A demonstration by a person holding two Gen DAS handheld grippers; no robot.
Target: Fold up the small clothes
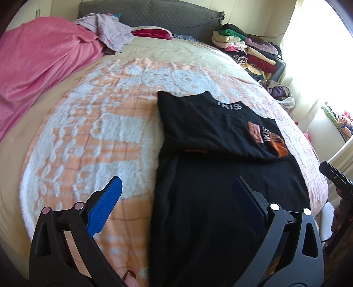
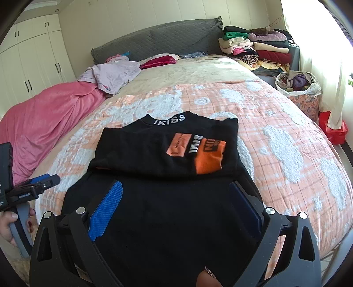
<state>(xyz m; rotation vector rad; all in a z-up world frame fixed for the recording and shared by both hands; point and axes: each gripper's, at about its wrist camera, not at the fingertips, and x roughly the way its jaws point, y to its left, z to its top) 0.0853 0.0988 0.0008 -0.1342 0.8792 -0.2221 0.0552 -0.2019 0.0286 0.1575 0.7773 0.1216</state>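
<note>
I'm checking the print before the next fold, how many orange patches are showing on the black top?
2 on the black top: a paler orange patch left of the white lettering, a brighter orange patch right of it. Folds may hide more.

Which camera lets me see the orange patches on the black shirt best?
The right wrist view. There the orange patches sit near the middle, facing the camera, on the black shirt, both fully visible. In the left wrist view the patches are off to the side, slanted and partly hidden by a fold.

Grey headboard, white wardrobes, bright window
</note>
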